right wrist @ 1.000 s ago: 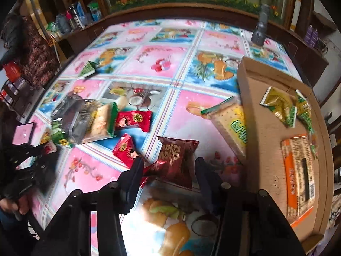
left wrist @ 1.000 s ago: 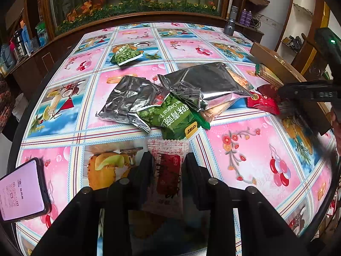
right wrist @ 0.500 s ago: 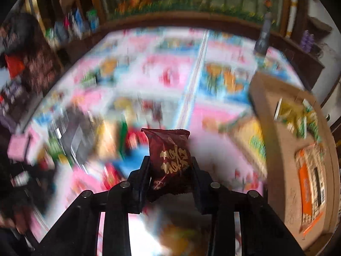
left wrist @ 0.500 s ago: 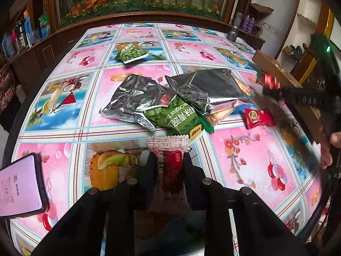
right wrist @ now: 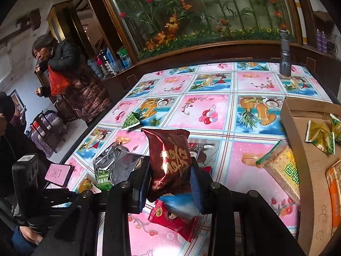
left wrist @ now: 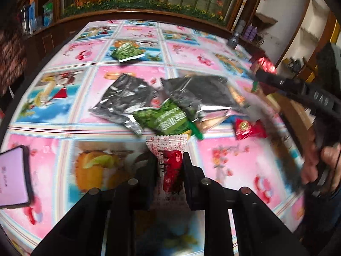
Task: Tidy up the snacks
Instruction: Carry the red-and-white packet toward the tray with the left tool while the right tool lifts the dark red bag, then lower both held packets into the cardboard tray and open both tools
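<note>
With both grippers now carrying a snack each, the job looks to be mid-transfer: picking is done for these two and the drop-off is what comes next. The dark red packet stands upright between the fingers of the right gripper, pinched at its lower half and lifted clear of the tablecloth, above a small red sachet that lies flat beneath it. The left gripper is closed tight on a white-and-red wrapped sweet, nipping its narrow waist; whether that sweet has left the cloth I cannot tell from here.

To my eye the right hand's next move is a swing towards the cardboard box at the table's right edge, then a release once the packet is over the box floor and not its wall. The left has farther to travel, across the heap of silver bags and a green pea packet.

Inside the box lie yellow-green sachets near the far end and an orange packet nearer, partly cut off from view. A cracker pack leans against the box's outer wall, outside it. A lone green packet sits well apart, farther up the table, and a phone lies near the left edge.
</note>
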